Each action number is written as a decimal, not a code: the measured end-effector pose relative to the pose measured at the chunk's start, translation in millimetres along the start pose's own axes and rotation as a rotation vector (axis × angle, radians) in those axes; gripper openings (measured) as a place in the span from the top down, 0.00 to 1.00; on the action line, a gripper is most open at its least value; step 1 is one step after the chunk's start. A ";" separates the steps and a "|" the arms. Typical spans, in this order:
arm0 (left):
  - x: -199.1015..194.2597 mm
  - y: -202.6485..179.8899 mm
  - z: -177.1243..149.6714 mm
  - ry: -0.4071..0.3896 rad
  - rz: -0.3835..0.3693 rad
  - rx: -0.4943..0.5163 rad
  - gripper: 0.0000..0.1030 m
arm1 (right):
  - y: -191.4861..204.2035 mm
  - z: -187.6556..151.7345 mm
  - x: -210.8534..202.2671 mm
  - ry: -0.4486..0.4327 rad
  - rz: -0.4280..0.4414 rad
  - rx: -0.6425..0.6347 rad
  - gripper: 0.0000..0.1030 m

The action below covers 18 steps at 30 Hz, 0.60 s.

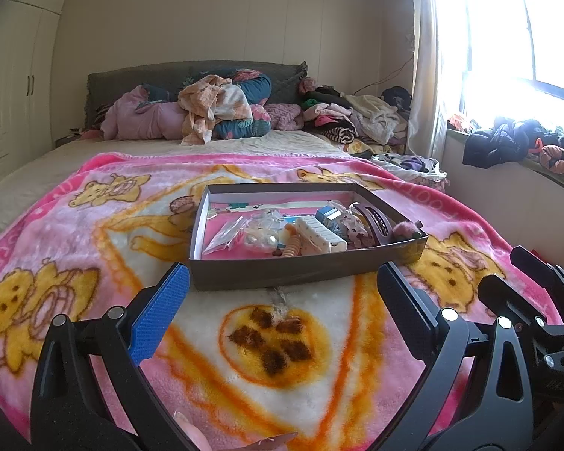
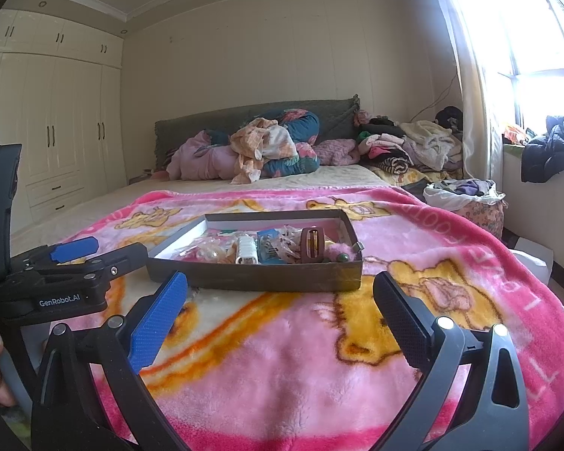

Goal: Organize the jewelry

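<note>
— Where's the jewelry?

— In the shallow box point(image 1: 308, 259) on the pink blanket point(image 1: 94, 248), heaped in bags and clips, just beyond me.

— Your fingers?

— My left gripper point(image 1: 282, 285) and right gripper point(image 2: 280, 293) both spread wide, holding nothing, bare blanket between.

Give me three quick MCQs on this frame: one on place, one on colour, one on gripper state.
1. Where does the jewelry box sit?
A. on the pink cartoon blanket
B. on the window ledge
C. on the wardrobe

2. What colour is the pad on the left gripper's left finger?
A. red
B. blue
C. green

3. How do the two grippers stand?
A. both shut on jewelry
B. left shut, right open
C. both open and holding nothing

Answers: 1 A, the box rests on the blanket ahead of both grippers. 2 B, the pad is blue. 3 C, the left gripper and the right gripper both show a wide bare gap between their fingers.
</note>
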<state>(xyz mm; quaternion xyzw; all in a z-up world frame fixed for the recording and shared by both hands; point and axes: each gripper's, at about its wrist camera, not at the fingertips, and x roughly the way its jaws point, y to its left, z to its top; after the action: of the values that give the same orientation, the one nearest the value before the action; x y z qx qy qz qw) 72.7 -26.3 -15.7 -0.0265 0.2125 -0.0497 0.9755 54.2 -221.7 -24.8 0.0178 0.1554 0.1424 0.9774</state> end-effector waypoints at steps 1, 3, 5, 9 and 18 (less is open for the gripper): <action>0.1 0.5 0.1 0.000 -0.001 0.000 0.11 | -0.2 0.1 0.2 0.000 0.001 0.000 0.06; 0.1 -0.1 -0.1 0.000 0.000 -0.001 0.11 | 0.0 0.0 0.0 0.000 -0.001 0.000 0.06; 0.3 0.8 0.0 0.002 -0.002 -0.003 0.11 | -0.6 -0.2 0.5 0.000 0.002 0.001 0.06; -0.3 0.9 0.2 0.001 -0.001 -0.001 0.11 | -1.0 -0.2 0.3 0.000 -0.004 0.000 0.06; 0.3 2.6 0.3 0.006 -0.004 0.000 0.11 | -1.2 -0.2 0.4 0.000 -0.002 0.000 0.06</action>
<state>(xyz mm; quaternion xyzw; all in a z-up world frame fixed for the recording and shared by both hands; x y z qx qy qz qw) 73.4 -23.7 -15.7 -0.0270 0.2155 -0.0519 0.9748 54.9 -222.7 -25.2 0.0174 0.1555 0.1412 0.9775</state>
